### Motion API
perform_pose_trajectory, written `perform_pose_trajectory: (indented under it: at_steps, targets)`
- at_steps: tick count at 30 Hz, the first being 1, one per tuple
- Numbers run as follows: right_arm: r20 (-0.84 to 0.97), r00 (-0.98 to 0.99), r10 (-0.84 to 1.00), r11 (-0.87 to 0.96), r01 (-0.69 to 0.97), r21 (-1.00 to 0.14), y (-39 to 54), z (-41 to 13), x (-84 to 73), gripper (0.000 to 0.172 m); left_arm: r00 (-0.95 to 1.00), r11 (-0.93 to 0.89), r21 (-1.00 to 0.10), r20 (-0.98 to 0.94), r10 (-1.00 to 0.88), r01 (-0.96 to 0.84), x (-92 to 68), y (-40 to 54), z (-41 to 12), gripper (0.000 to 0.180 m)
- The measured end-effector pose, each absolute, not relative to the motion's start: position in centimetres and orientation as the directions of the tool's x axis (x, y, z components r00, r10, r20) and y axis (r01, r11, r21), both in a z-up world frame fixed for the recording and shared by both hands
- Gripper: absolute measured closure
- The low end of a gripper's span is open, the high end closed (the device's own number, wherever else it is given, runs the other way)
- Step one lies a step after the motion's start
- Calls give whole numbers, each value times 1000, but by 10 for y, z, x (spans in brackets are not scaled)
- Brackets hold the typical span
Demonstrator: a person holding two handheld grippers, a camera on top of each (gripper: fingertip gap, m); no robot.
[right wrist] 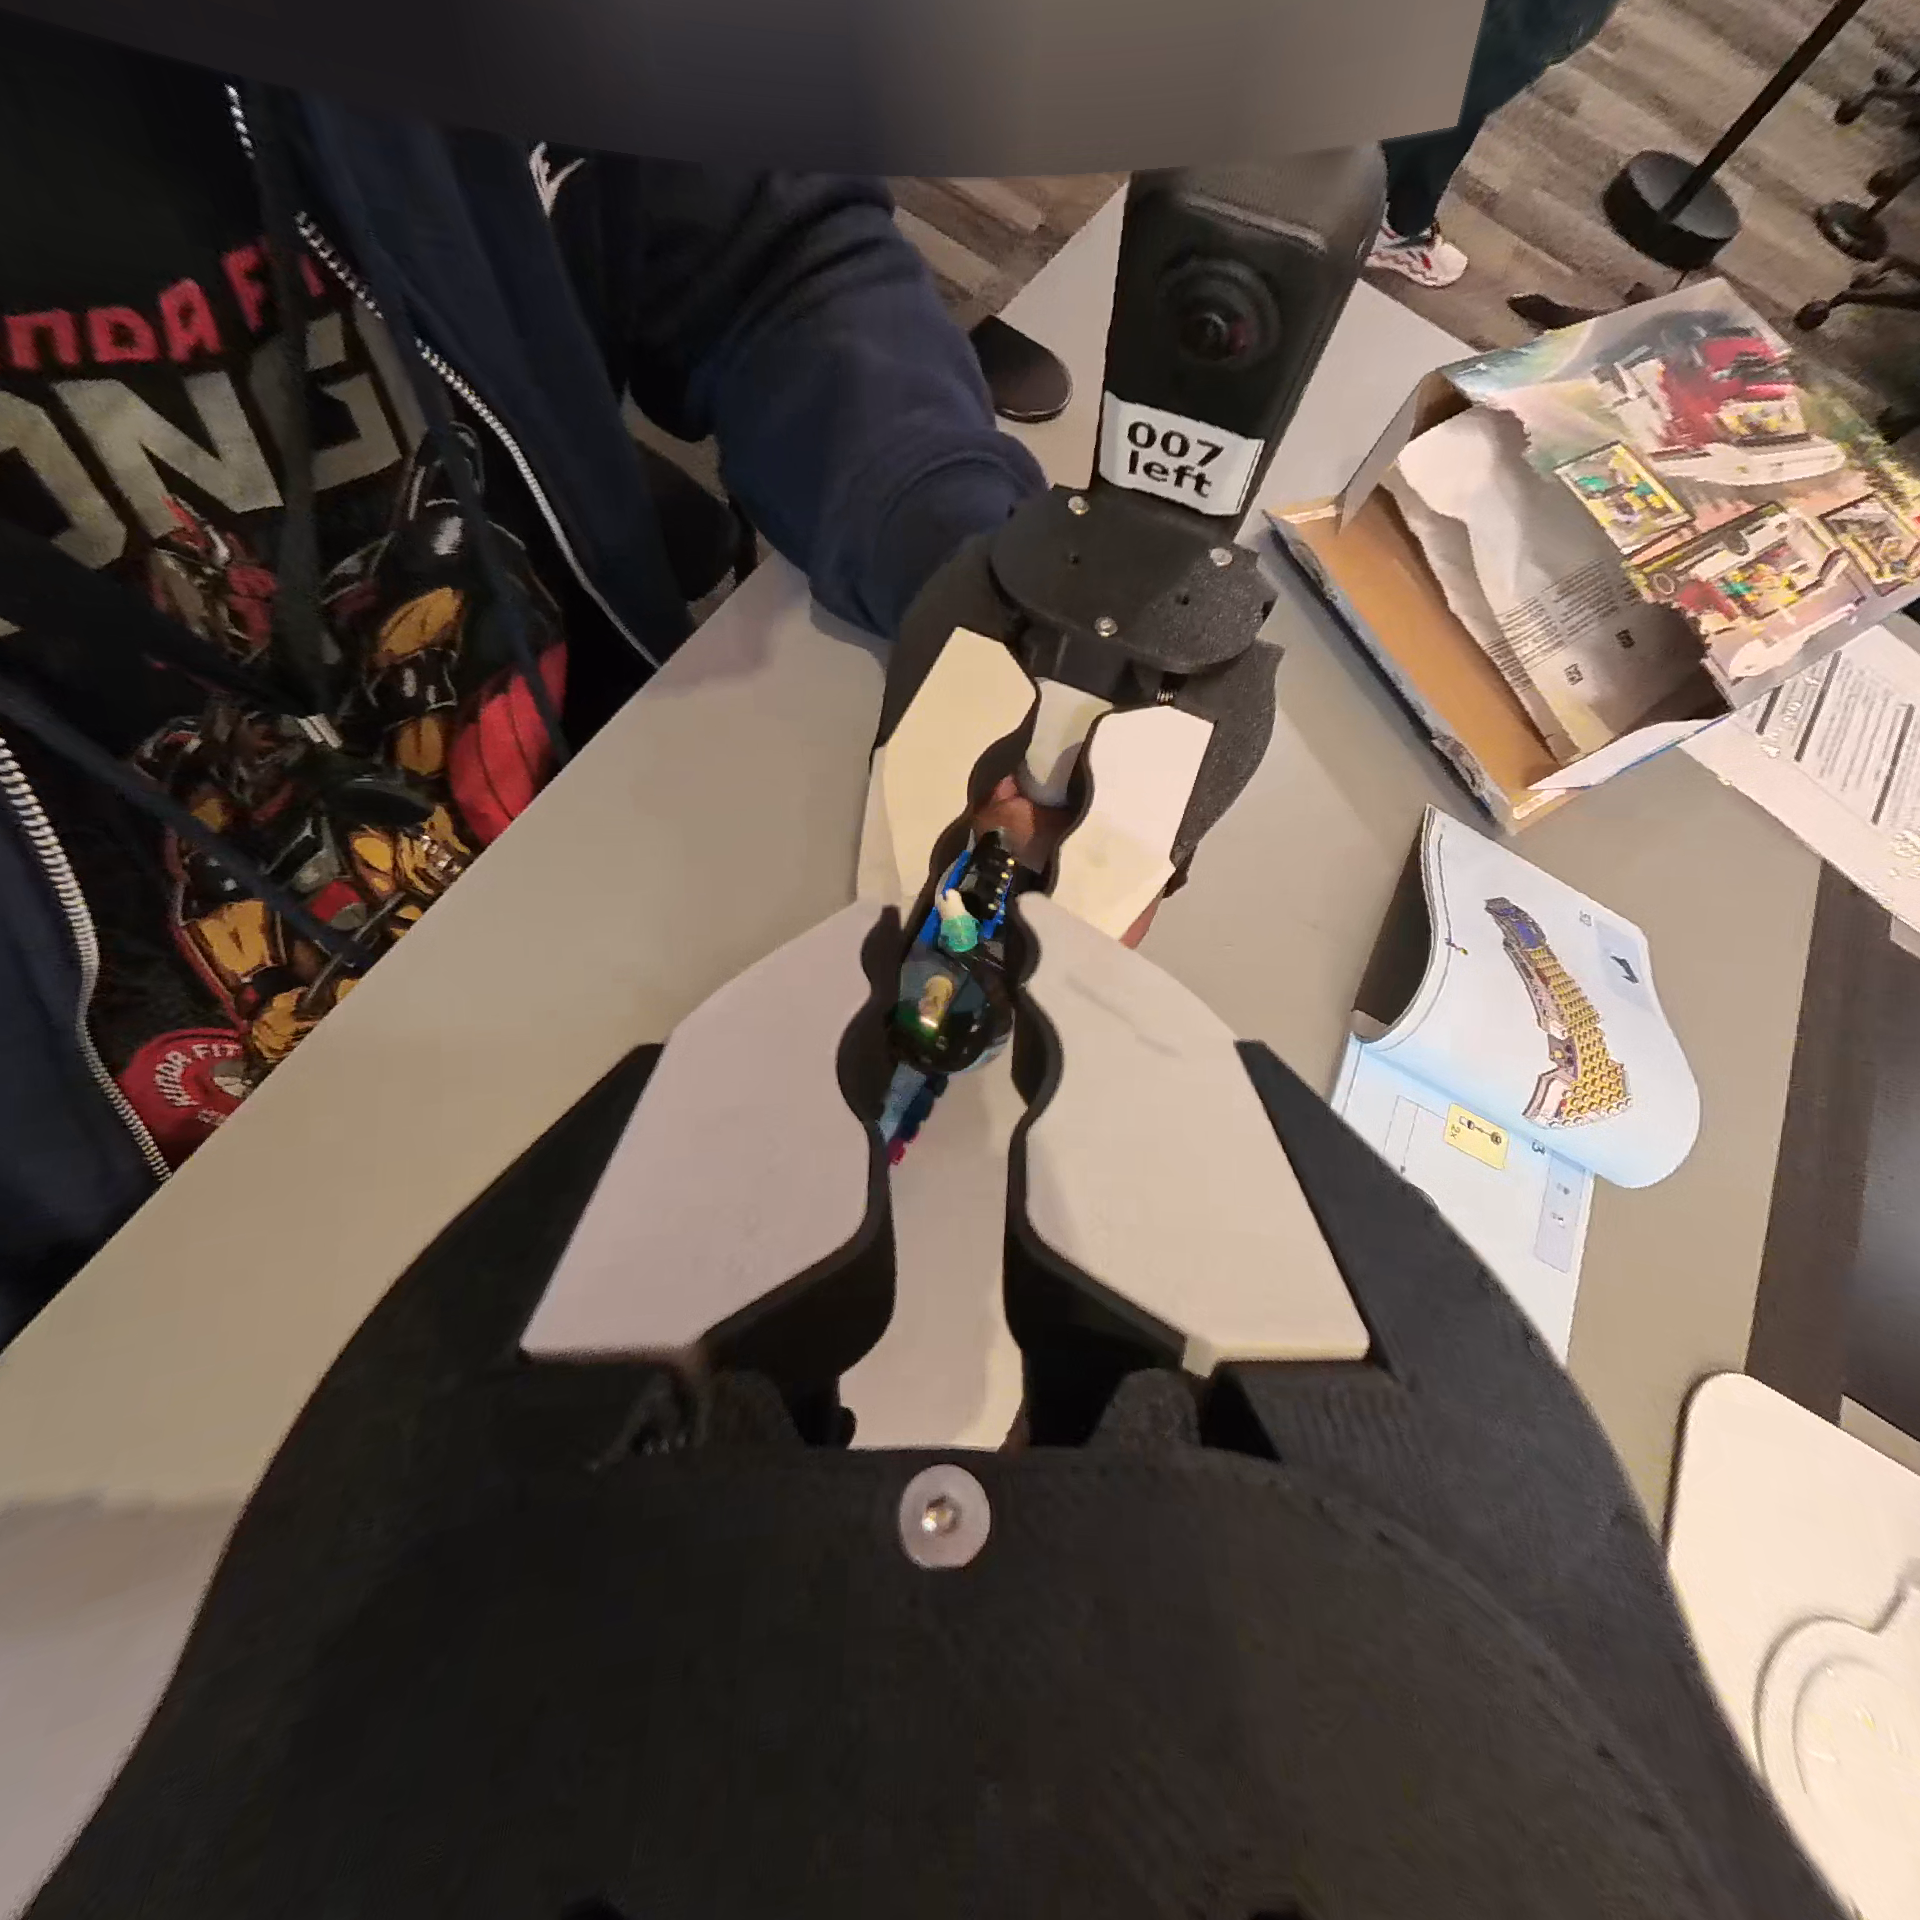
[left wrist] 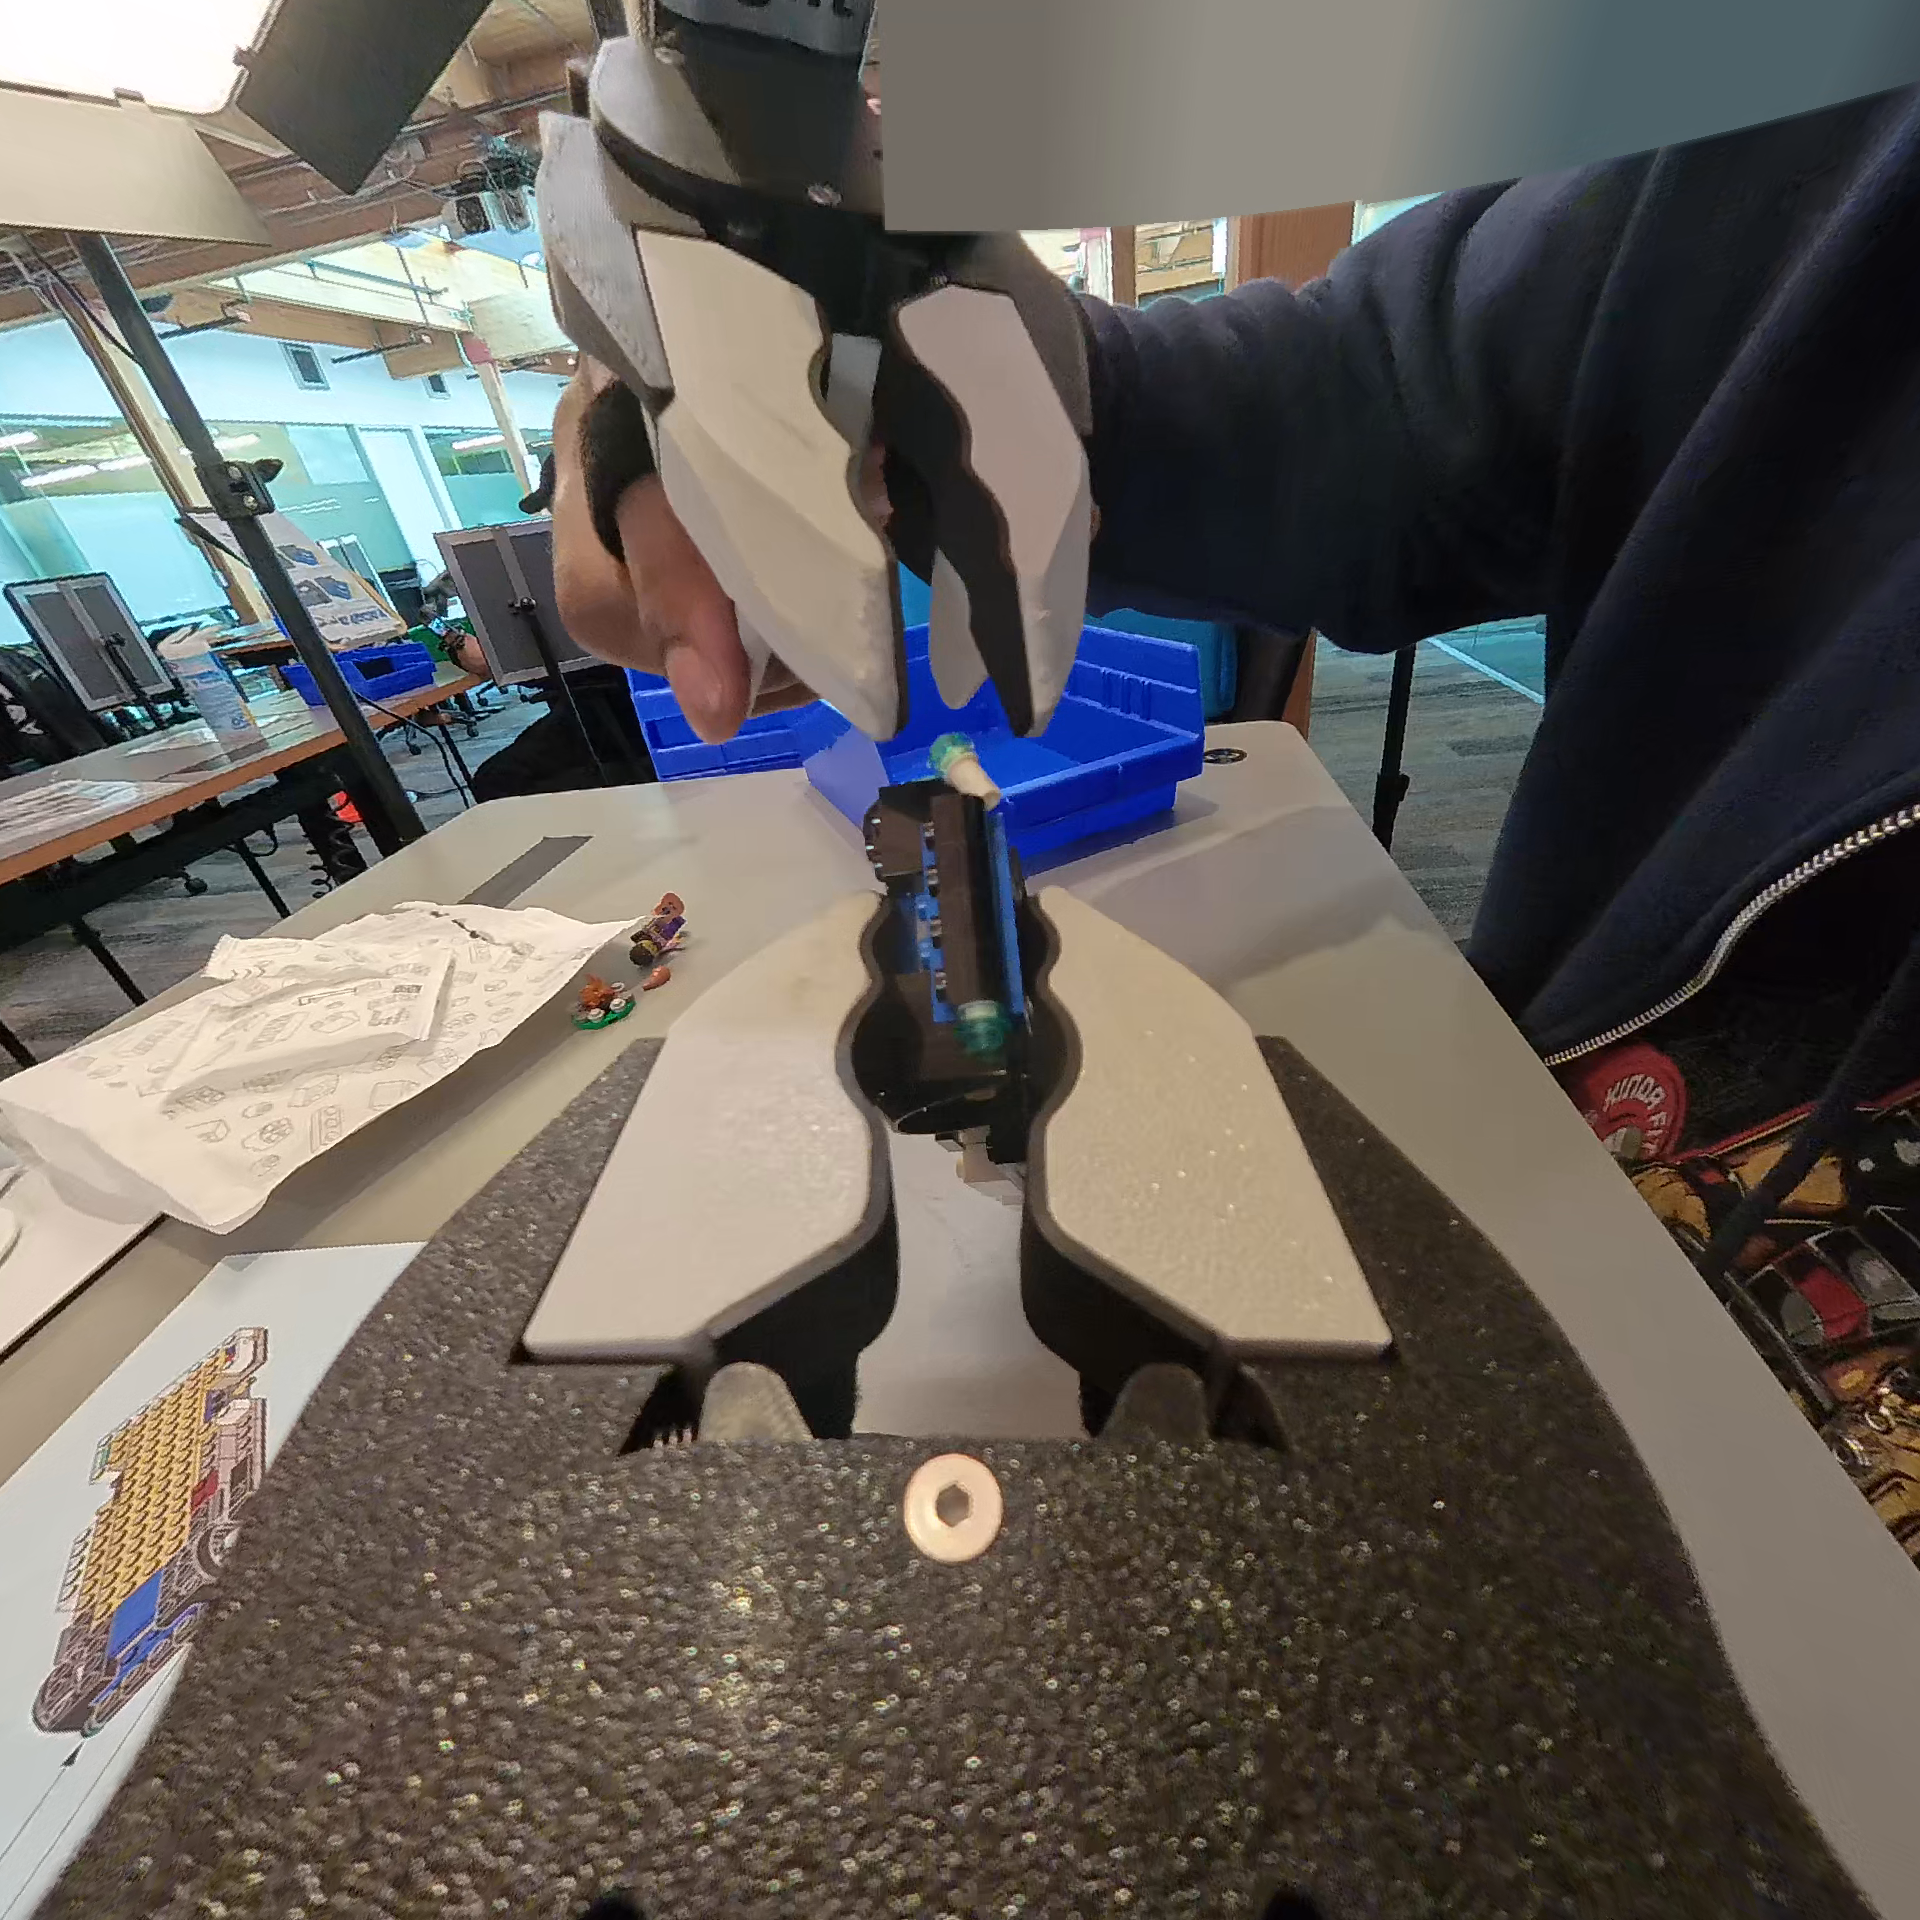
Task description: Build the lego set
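Grey table [right wrist: 623, 935] – left gripper [left wrist: 951, 935] grips brick model [left wrist: 956, 914]

My two grippers meet tip to tip over the grey table [left wrist: 1351, 935], so nothing passes between them. A blue bin [left wrist: 1122, 748] blocks the far edge just behind. To my left, crumpled paper bags [left wrist: 312, 1049] and small toy figures [left wrist: 634, 966] crowd the surface; an open booklet [right wrist: 1507, 1049] and torn box [right wrist: 1621, 551] lie there too. My jacket [left wrist: 1662, 623] walls off the right.
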State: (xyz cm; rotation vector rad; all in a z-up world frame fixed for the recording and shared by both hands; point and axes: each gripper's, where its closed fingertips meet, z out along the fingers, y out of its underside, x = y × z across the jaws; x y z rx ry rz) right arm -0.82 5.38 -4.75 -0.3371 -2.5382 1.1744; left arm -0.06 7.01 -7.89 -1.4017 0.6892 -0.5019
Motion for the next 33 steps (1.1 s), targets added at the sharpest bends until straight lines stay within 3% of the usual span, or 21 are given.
perform_pose_trajectory:
  at_steps: [20,33]
  targets:
    - [127,-939,319,626,108,-773,52,-54,-7,164,701,123,-988,-150,-698,-88,2,69,-79,159]
    - [249,-804,539,675,236,-700,59,-55,-14,165,761,153,-974,-228,-608,-169,-5,75,-78,158]
